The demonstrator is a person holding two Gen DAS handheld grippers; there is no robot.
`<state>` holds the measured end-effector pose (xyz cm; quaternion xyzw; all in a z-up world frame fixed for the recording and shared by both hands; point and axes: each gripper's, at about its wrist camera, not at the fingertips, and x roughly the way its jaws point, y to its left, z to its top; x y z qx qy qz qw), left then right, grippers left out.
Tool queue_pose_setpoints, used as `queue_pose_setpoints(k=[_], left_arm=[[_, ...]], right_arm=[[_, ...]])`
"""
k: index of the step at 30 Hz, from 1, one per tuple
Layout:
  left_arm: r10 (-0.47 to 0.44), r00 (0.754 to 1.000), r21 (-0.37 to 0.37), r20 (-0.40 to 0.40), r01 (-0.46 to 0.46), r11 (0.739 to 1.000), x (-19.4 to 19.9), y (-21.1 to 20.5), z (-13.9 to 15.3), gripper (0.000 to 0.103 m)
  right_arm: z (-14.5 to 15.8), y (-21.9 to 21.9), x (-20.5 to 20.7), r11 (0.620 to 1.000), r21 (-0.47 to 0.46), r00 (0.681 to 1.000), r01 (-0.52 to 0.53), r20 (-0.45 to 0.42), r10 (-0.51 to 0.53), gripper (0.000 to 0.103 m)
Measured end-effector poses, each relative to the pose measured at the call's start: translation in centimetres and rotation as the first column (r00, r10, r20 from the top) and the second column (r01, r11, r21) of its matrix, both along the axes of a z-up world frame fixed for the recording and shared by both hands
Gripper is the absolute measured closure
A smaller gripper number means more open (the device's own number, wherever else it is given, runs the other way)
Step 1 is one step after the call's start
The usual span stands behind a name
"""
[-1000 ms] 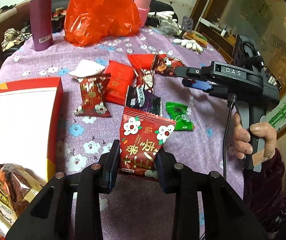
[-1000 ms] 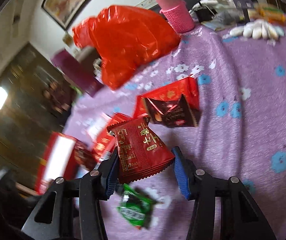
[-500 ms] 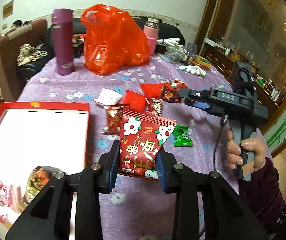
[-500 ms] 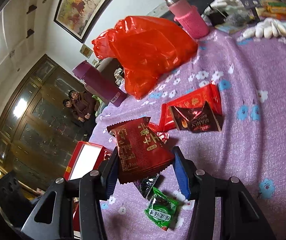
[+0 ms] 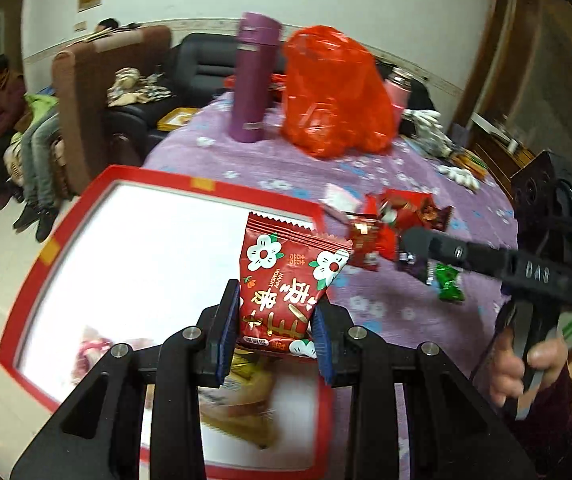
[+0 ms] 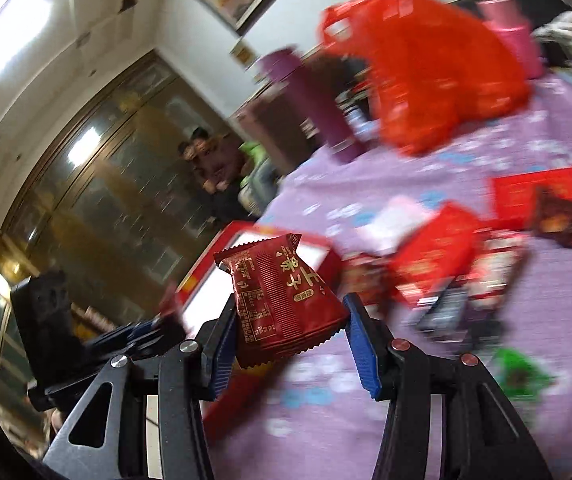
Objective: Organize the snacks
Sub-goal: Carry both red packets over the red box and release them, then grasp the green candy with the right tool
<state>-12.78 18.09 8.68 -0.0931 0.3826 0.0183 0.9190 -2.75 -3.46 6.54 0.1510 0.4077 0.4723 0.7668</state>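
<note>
My left gripper [image 5: 274, 334] is shut on a red flower-print snack packet [image 5: 286, 280] and holds it above the red box [image 5: 158, 176] with a white inside. A gold-wrapped snack [image 5: 242, 412] lies in the box under the gripper. My right gripper [image 6: 290, 344] is shut on a dark red snack packet [image 6: 282, 300], held in the air over the purple floral tablecloth [image 6: 346, 420]; the box [image 6: 246, 256] shows behind it. The right gripper also shows at the right of the left wrist view [image 5: 410, 240].
Several loose snacks [image 5: 398, 224] lie mid-table, with a green packet [image 5: 450, 284] nearest the right gripper. A purple flask [image 5: 252, 80], a red plastic bag [image 5: 338, 92] and a pink flask [image 5: 398, 92] stand at the far edge. People sit at the left.
My left gripper has lifted its flower-print packet off the cloth and carried it left over the box. My right gripper has swung left toward the box with its packet.
</note>
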Motion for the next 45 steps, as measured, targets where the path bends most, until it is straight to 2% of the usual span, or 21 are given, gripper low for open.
queue_pose_setpoints(k=[3,10,16,19,21,22,23,25,28,32,37,39,41,45], left_arm=[[0.037,0.999,0.017,0.006,-0.037,0.999,-0.5,1.1,-0.2,0.072],[0.112,0.994,0.07,0.019,-0.113,0.991,-1.0,3.0,-0.6,0.072],[0.168,0.986,0.109,-0.021,-0.165,0.98,-0.8,4.3,-1.9,0.072],[0.221,0.975,0.148,-0.033,-0.214,0.966,-0.7,4.8,-2.2,0.071],[0.262,0.965,0.183,-0.026,-0.253,0.95,-0.8,4.8,-2.1,0.059],[0.277,0.961,0.189,-0.019,-0.268,0.944,-0.8,4.8,-1.9,0.046],[0.293,0.956,0.195,-0.004,-0.287,0.938,-1.0,4.8,-1.7,0.037],[0.3,0.953,0.206,0.035,-0.301,0.931,-1.4,4.4,-1.2,0.031],[0.278,0.958,0.214,0.066,-0.285,0.934,-1.4,3.5,-0.6,0.028],[0.188,0.98,0.233,0.06,-0.197,0.952,-1.0,1.1,-0.5,0.028],[0.067,0.996,0.272,0.051,-0.078,0.959,-0.7,-2.6,-0.2,0.028],[0.014,0.999,0.293,0.05,-0.028,0.956,-0.4,-4.2,0.0,0.028],[-0.033,0.999,0.303,0.043,0.018,0.953,0.3,-5.5,0.2,0.025],[-0.104,0.994,0.308,0.018,0.093,0.947,1.9,-7.9,0.5,0.025]], right_arm=[[-0.5,3.1,-0.9,0.999,0.006,0.999,-0.05,-0.019,0.05,0.052],[-1.7,7.0,-2.3,0.994,0.017,0.992,-0.111,-0.052,0.112,0.052],[-2.6,9.3,-3.8,0.99,-0.072,0.993,-0.121,0.01,0.122,0.052],[-2.5,9.4,-4.2,0.989,-0.081,0.992,-0.122,0.033,0.125,0.048],[-2.1,8.9,-4.2,0.992,-0.061,0.992,-0.11,0.053,0.113,0.045],[-1.7,8.2,-4.1,0.995,-0.047,0.993,-0.09,0.073,0.093,0.042],[-1.5,7.8,-4.1,0.996,-0.036,0.994,-0.076,0.081,0.078,0.039],[-1.1,6.6,-3.6,0.999,0.004,0.996,-0.038,0.083,0.037,0.038],[-0.8,5.1,-2.9,0.999,0.035,0.997,0.009,0.074,-0.011,0.036],[-0.7,3.6,-2.1,0.999,0.023,0.998,0.039,0.055,-0.04,0.036],[0.5,-1.5,-1.3,0.994,-0.002,0.99,0.108,0.097,-0.107,0.035],[0.5,-3.7,-0.9,0.986,-0.054,0.981,0.159,0.116,-0.152,0.029],[0.2,-6.2,-0.5,0.966,-0.124,0.968,0.228,0.134,-0.211,0.029],[-1.6,-9.1,0.2,0.92,-0.258,0.955,0.295,0.118,-0.273,0.028]])
